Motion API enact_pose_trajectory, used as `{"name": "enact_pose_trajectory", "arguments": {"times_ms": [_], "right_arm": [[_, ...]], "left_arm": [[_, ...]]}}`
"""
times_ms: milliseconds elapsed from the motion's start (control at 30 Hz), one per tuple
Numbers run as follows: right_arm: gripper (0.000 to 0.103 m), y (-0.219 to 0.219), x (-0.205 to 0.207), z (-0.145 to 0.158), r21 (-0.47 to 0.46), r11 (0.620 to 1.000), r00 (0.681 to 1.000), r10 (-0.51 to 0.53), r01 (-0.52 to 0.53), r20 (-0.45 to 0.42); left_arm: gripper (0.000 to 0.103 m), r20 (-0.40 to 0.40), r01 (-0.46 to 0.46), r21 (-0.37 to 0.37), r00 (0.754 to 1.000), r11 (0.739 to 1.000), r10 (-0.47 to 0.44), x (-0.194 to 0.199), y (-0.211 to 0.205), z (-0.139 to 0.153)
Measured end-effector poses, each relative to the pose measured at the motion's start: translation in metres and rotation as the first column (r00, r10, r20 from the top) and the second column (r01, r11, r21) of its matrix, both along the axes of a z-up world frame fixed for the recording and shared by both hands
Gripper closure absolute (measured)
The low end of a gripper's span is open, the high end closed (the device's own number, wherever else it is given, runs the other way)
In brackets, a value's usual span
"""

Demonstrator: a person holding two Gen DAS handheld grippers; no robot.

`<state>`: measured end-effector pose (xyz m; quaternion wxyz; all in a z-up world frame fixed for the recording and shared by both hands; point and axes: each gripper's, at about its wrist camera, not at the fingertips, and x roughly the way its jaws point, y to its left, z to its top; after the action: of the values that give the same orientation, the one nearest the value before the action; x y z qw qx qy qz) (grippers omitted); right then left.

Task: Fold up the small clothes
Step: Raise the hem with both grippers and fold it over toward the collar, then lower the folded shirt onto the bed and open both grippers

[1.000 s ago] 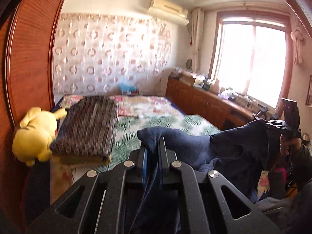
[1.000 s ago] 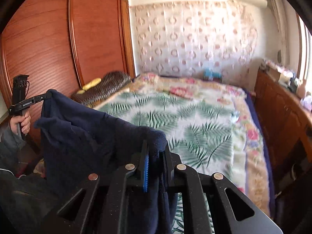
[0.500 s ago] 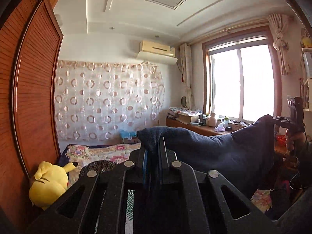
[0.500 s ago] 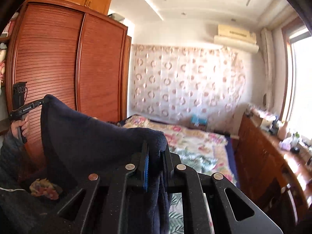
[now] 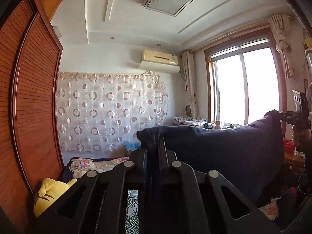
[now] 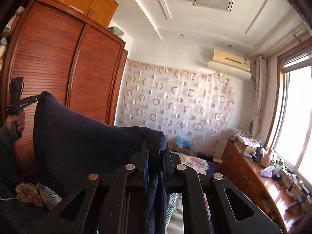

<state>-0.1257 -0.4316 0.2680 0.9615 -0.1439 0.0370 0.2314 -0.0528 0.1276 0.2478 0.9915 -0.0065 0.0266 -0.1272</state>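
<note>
The setting is a bedroom: a louvred wooden wardrobe [image 6: 58,62] fills the left of both views, a circle-patterned curtain [image 5: 111,113] covers the far wall below an air conditioner [image 5: 159,60], and a bright window [image 5: 245,85] occupies the right of the left wrist view. A bed [image 5: 97,162] with a floral and leaf-print cover lies low in the frame, with a yellow plush toy [image 5: 50,191] at its lower left edge. The task item, a dark navy garment [image 5: 224,152], is suspended in the air above the bed, not resting on it. The left hand-held gripper [image 5: 155,152] is pressed together on one upper corner of the garment, with cloth hanging down between its fingers. The right hand-held gripper [image 6: 156,156] pinches the opposite upper corner in the same way. In the left wrist view the garment runs from the lower centre to the right edge of the frame, where the other gripper grips it; in the right wrist view it runs to the left edge. The long axis is therefore the top hem, stretched roughly level between the two grippers, and the body hangs below. Neither hand is nearer; each holds one end. The next move probably calls for lowering the garment flat onto the bed, keeping the hem taut.
</note>
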Motion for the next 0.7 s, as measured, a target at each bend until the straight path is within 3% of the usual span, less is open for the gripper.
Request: {"name": "enact_pose_trajectory", "arguments": {"times_ms": [133,267,333,500,633,700], "right_arm": [[0.092,0.034,0.078,-0.009,-0.026,0.999,0.994,-0.034,0.031,-0.106],[0.092,0.053,0.173,-0.051,-0.047,0.996,0.969,-0.083,0.074,-0.232],[0.092,0.061,0.221,-0.079,-0.045,0.996,0.951,-0.092,0.082,-0.295],[0.091,0.080,0.319,-0.159,-0.077,0.988,0.858,-0.154,0.134,-0.490],[0.091,0.102,0.359,-0.186,-0.116,0.978,0.813,-0.206,0.171,-0.545],[0.091,0.110,0.385,-0.176,-0.106,0.976,0.803,-0.219,0.193,-0.554]], "left_arm": [[0.094,-0.116,-0.029,0.007,0.993,1.000,0.030,0.074,-0.007,-0.048],[0.094,-0.230,-0.055,0.048,0.971,0.997,0.064,0.151,-0.020,-0.105],[0.094,-0.310,-0.062,0.068,0.947,0.996,0.081,0.198,-0.023,-0.144],[0.094,-0.445,-0.057,0.152,0.888,0.987,0.120,0.278,-0.039,-0.218],[0.094,-0.481,-0.065,0.195,0.863,0.979,0.153,0.302,-0.051,-0.240],[0.094,-0.482,-0.077,0.196,0.860,0.977,0.165,0.309,-0.054,-0.241]]}}
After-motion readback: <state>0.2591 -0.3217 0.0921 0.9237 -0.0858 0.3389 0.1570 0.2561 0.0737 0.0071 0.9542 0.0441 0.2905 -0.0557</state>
